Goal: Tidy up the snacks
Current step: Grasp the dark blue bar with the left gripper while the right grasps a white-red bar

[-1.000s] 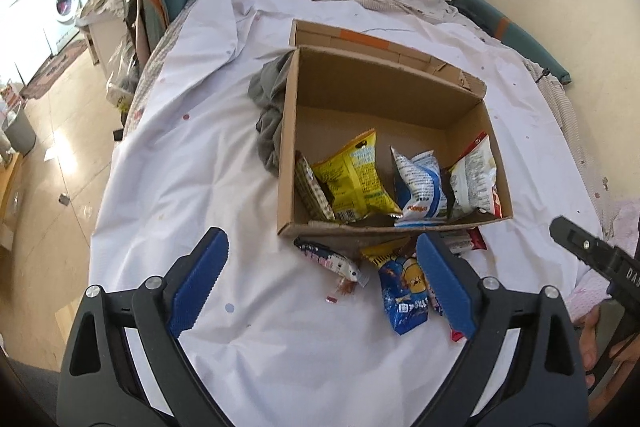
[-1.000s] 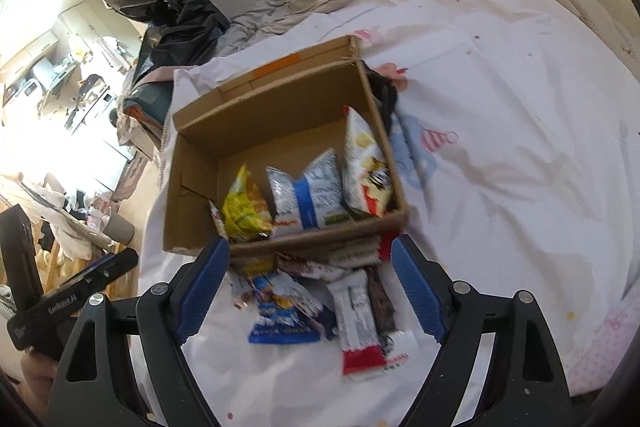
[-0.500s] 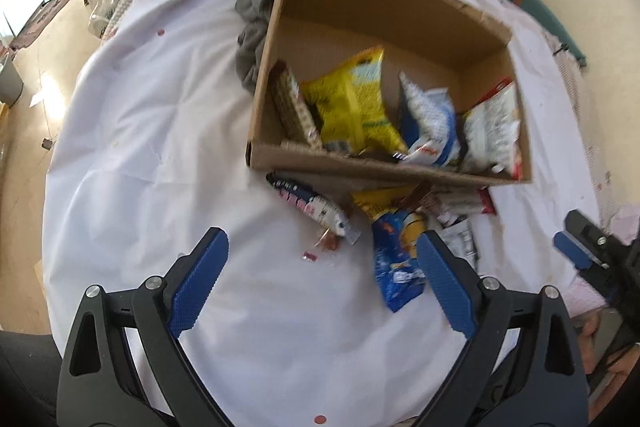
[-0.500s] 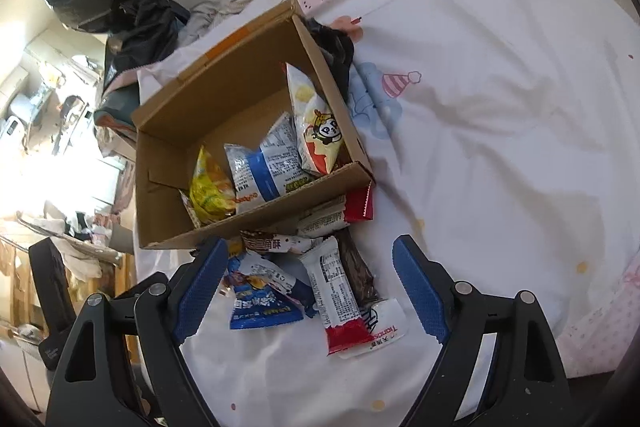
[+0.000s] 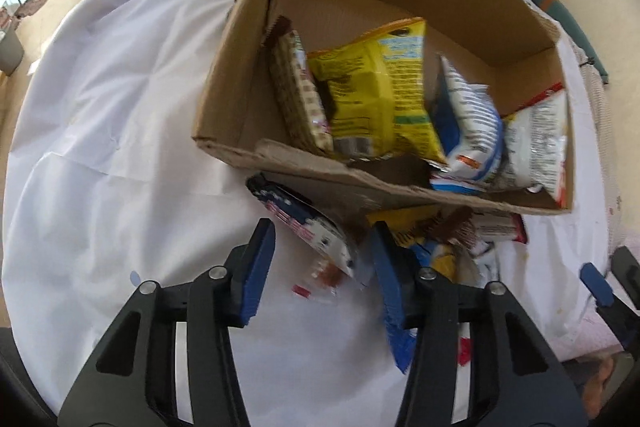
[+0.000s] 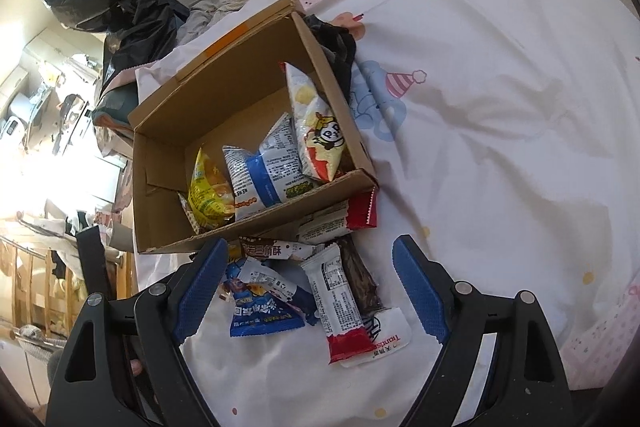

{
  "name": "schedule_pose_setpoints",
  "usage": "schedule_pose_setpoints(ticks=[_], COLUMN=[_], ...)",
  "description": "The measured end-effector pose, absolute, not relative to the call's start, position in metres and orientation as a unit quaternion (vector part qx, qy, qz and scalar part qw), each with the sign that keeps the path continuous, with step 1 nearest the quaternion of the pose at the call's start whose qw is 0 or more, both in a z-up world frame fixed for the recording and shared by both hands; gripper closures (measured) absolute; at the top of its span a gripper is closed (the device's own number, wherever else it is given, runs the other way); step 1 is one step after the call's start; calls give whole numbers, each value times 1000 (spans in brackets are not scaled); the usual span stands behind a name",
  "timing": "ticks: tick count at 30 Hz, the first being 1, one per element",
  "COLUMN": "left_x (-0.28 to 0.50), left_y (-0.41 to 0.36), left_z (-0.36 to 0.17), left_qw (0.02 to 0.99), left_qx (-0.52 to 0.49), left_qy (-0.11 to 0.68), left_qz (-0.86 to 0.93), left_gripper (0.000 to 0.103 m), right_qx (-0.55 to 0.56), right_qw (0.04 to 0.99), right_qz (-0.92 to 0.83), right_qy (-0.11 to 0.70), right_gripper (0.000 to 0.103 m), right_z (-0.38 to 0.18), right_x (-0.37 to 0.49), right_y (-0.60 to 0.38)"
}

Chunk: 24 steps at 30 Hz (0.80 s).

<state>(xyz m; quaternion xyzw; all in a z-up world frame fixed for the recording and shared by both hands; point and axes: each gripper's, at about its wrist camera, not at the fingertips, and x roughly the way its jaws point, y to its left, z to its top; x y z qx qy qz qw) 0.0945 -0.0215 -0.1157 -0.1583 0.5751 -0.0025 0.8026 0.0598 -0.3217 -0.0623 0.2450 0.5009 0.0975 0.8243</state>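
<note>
Left gripper (image 5: 320, 259), jaws just closing around but not yet pinching the light, crinkly snack bar (image 5: 304, 227) before the box (image 5: 320, 175); grip mid-wrapper.

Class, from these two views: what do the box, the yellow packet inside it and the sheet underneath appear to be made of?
Box: brown corrugated cardboard, matte, with a ragged front edge. Yellow packet: probably glossy plastic film, printed and crinkled. Sheet: likely woven cloth, matte white, creased, with cartoon prints.

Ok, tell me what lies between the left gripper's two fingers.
In the left wrist view, the left gripper, whose fingers have just been closing, brackets the white end of a dark snack bar lying on the white sheet. The pads don't visibly press it yet.
</note>
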Motion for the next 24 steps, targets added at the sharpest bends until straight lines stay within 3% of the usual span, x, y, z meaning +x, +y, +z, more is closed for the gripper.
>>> schedule_pose_setpoints(ticks=[3, 5, 7, 17, 19, 21, 24], left_x=[97, 97, 92, 47, 39, 30, 19], left_y=[-19, -16, -14, -19, -18, -17, -11], left_z=[-124, -129, -128, -95, -89, -80, -70], left_qw=[796, 792, 783, 782, 781, 781, 783], left_qx=[-158, -166, -160, -119, -117, -121, -129], left_qy=[584, 588, 601, 612, 613, 611, 608], left_qz=[-3, -3, 3, -24, -29, -33, -37], left_gripper=[64, 80, 87, 92, 92, 92, 92], right_qx=[249, 252, 252, 255, 259, 255, 214], right_qw=[821, 820, 820, 795, 782, 766, 755], right_qz=[94, 94, 93, 86, 93, 111, 112], right_qy=[504, 506, 506, 543, 559, 580, 609], right_gripper=[16, 16, 16, 17, 22, 41, 48], right_z=[-64, -64, -64, -80, -88, -97, -109], right_x=[60, 59, 59, 58, 58, 60, 63], right_y=[-323, -323, -323, -321, -318, -310, -293])
